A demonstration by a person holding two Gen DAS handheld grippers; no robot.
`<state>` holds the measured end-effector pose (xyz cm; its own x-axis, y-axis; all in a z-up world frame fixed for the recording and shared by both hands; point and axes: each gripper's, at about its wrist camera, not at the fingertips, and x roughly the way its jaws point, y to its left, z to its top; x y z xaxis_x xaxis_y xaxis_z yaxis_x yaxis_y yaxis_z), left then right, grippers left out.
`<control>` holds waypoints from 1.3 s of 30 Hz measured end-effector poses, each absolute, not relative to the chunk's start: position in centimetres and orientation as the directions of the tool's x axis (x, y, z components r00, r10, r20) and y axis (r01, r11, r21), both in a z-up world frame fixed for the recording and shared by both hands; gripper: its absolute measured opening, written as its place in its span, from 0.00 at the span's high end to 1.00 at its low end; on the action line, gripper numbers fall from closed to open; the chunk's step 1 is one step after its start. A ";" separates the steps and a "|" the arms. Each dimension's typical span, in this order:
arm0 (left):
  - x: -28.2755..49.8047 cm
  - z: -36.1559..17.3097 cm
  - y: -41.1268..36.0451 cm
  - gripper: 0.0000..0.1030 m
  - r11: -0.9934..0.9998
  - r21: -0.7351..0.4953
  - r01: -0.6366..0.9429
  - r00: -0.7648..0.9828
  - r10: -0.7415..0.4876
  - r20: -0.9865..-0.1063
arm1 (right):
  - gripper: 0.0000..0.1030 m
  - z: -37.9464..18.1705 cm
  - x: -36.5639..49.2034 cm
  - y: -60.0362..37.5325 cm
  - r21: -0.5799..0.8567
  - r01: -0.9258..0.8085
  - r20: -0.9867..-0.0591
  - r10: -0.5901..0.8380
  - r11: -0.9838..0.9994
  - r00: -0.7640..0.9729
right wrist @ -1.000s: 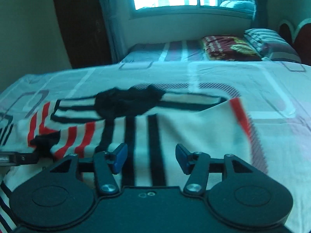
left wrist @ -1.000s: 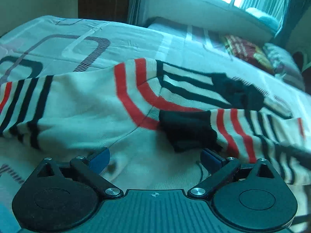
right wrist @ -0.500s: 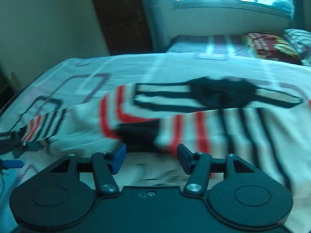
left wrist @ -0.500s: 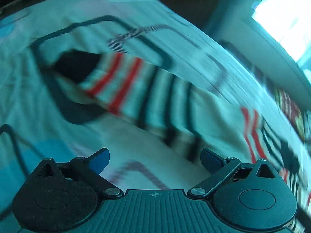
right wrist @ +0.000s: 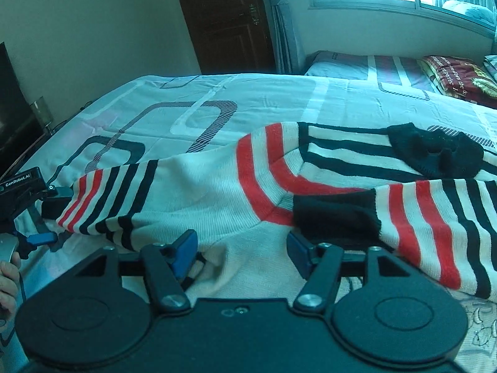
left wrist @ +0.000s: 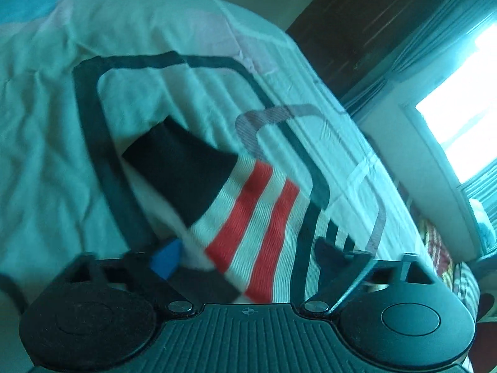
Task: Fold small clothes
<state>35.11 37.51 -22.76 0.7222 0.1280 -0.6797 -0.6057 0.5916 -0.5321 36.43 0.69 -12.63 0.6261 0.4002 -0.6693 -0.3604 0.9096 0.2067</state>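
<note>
A small cream sweater (right wrist: 205, 195) with red and black stripes lies spread on the bed. One sleeve is folded across its body, black cuff (right wrist: 335, 217) near the middle. The other sleeve (left wrist: 248, 214) stretches out to the left, its black cuff (left wrist: 180, 168) at the end. My left gripper (left wrist: 245, 256) is open, its fingers on either side of this sleeve, low over it; it also shows at the left edge of the right wrist view (right wrist: 46, 214). My right gripper (right wrist: 242, 248) is open and empty over the sweater's near edge.
The bed sheet (right wrist: 192, 105) is pale with dark rounded-rectangle prints. Pillows (right wrist: 453, 74) lie at the far right under a window. A dark wooden door (right wrist: 226, 18) stands behind the bed. The bed's left edge runs past a dark cabinet (right wrist: 12, 118).
My left gripper has swung left, from over the sweater's body to the end of the outstretched sleeve. My right gripper has shifted left along the sweater's near edge.
</note>
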 end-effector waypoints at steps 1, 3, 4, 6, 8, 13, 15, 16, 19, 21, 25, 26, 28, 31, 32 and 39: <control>35.2 -22.7 37.9 0.34 0.586 -0.536 -0.607 0.726 0.134 -0.675 | 0.39 -12.7 36.5 0.8 0.203 -0.356 -0.668 0.395 0.912 0.630; 35.1 -22.7 38.3 0.63 0.575 -0.546 -0.610 0.729 0.135 -0.671 | 0.39 -12.8 36.8 1.0 0.191 -0.350 -0.666 0.383 0.917 0.640; 35.3 -22.9 38.5 0.79 0.566 -0.540 -0.623 0.718 0.140 -0.682 | 0.39 -12.9 36.8 1.1 0.186 -0.346 -0.667 0.377 0.920 0.643; 35.3 -23.2 38.9 0.80 0.548 -0.551 -0.629 0.719 0.142 -0.680 | 0.39 -13.1 37.0 1.3 0.181 -0.345 -0.672 0.372 0.921 0.640; 35.6 -22.9 38.6 0.84 0.566 -0.538 -0.624 0.720 0.151 -0.677 | 0.39 -13.2 37.2 1.5 0.178 -0.343 -0.676 0.368 0.922 0.639; 36.3 -19.7 36.9 0.88 0.662 -0.524 -0.536 0.785 0.163 -0.598 | 0.39 -13.7 37.4 1.9 0.172 -0.339 -0.675 0.361 0.925 0.643; 37.3 -17.8 35.4 0.88 0.730 -0.497 -0.470 0.821 0.155 -0.549 | 0.40 -14.5 37.8 2.0 0.154 -0.328 -0.706 0.336 0.932 0.624; 37.8 -16.8 34.2 0.88 0.768 -0.475 -0.430 0.839 0.145 -0.524 | 0.39 -15.1 38.2 2.0 0.159 -0.327 -0.729 0.334 0.932 0.598; 40.1 -14.4 30.0 0.88 0.846 -0.450 -0.285 0.879 0.044 -0.475 | 0.45 -14.6 38.2 1.4 0.183 -0.325 -0.720 0.352 0.928 0.598; 41.7 -13.3 26.3 0.88 0.874 -0.451 -0.179 0.890 -0.051 -0.452 | 0.47 -13.1 37.6 -0.4 0.213 -0.297 -0.676 0.360 0.931 0.643; 44.5 -13.0 17.1 0.88 0.905 -0.425 0.027 0.856 -0.241 -0.458 | 0.43 -10.8 36.6 -5.9 0.217 -0.216 -0.640 0.306 0.952 0.705; 45.1 -13.4 14.7 0.88 0.904 -0.422 0.073 0.833 -0.288 -0.473 | 0.42 -10.5 36.4 -7.7 0.227 -0.182 -0.637 0.287 0.957 0.716; 45.5 -14.6 9.9 0.88 0.906 -0.394 0.155 0.786 -0.354 -0.506 | 0.39 -10.3 35.9 -11.2 0.249 -0.110 -0.635 0.248 0.962 0.732; 45.4 -16.8 3.9 0.87 0.916 -0.305 0.262 0.698 -0.398 -0.596 | 0.38 -10.6 34.9 -15.7 0.281 -0.025 -0.642 0.208 0.959 0.738; 45.2 -17.4 2.3 0.87 0.916 -0.271 0.294 0.667 -0.400 -0.628 | 0.38 -10.9 34.6 -16.8 0.297 -0.006 -0.646 0.205 0.955 0.735; 41.4 -15.5 -1.4 0.14 0.917 -0.081 0.390 0.710 -0.355 -0.609 | 0.27 -12.1 34.2 -20.4 0.418 0.020 -0.640 0.279 0.908 0.716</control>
